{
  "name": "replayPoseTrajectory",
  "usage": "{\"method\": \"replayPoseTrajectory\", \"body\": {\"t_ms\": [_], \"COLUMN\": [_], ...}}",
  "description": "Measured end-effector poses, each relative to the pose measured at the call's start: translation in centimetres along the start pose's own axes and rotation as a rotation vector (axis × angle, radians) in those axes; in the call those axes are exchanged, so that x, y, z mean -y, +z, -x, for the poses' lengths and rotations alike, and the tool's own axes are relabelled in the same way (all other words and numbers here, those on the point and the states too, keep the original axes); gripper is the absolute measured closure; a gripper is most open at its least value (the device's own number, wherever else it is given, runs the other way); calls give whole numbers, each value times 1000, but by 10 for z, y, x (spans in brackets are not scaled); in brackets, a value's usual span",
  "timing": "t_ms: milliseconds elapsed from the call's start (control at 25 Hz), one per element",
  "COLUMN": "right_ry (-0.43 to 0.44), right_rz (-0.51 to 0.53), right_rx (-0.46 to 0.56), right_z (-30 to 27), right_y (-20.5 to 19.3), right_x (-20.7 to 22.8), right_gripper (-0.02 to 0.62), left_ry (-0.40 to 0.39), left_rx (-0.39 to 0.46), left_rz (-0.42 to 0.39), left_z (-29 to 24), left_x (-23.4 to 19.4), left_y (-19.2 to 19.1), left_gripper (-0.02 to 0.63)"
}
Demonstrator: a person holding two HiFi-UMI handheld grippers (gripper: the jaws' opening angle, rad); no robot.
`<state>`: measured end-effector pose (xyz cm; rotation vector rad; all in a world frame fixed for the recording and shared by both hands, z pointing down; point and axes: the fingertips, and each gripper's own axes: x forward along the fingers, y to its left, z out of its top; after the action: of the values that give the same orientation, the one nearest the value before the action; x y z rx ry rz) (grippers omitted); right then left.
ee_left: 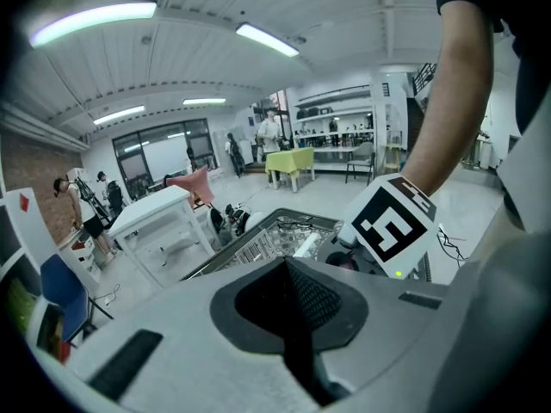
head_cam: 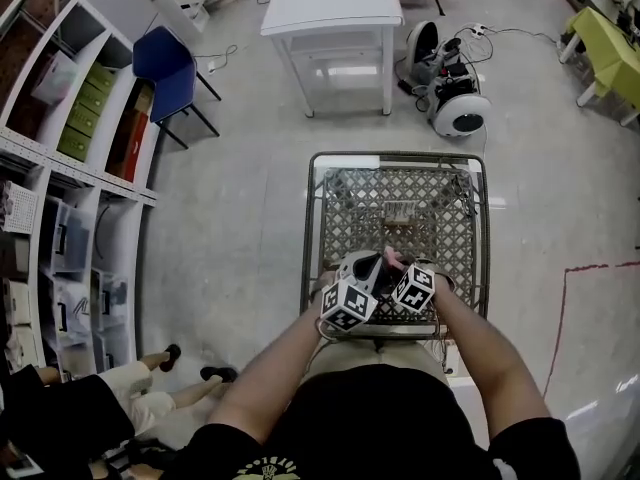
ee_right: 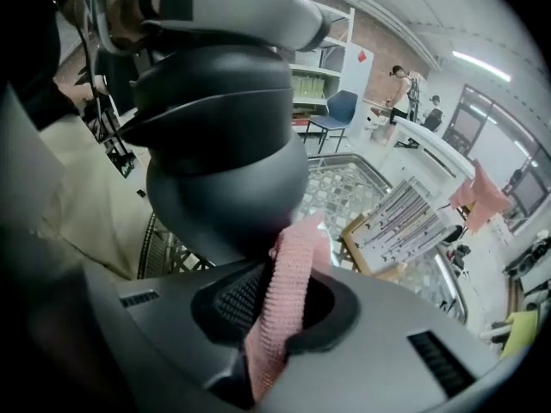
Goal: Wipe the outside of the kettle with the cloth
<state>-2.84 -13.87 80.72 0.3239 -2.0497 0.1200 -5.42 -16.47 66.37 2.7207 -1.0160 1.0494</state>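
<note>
Your right tool [ee_right: 275, 310] is clamped on the pink cloth [ee_right: 288, 286]. The cloth stands up as a narrow strip between its jaws, low in the middle of the right gripper view. The strip's upper end touches the dark grey kettle [ee_right: 224, 144], whose rounded body fills the upper left of that view, right in front of the jaws.

Your left tool [ee_left: 293, 295] has its jaws together, and nothing shows between them. In the left gripper view the marker cube [ee_left: 392, 222] of your right tool sits just right of centre, close ahead.

In the head view both tools meet at the lower middle of the frame, over the near edge of the wire-mesh counter [head_cam: 400, 208], with the kettle and cloth between them.

Past the counter, at the top of the head view, a white table [head_cam: 330, 3] stands on the grey floor [head_cam: 240, 198]. A blue chair [head_cam: 165, 63] is at upper left, and shelves [head_cam: 70, 118] run down the left edge.
</note>
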Motion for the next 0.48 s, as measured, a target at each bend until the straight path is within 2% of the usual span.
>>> {"method": "replayPoseTrajectory", "body": {"t_ms": [240, 480], "right_ry": [10, 79], "right_rz": [34, 90], "right_rx": [-2, -62], "right_z": [-17, -38], "right_y": [4, -18], "right_x": [20, -7], "right_gripper": [548, 548], "left_ry": [2, 20], "left_rx": [2, -3], "left_rz": [2, 1], "left_z": [0, 0], "left_x": [-2, -5], "left_y": [1, 0], "left_gripper": [597, 598]}}
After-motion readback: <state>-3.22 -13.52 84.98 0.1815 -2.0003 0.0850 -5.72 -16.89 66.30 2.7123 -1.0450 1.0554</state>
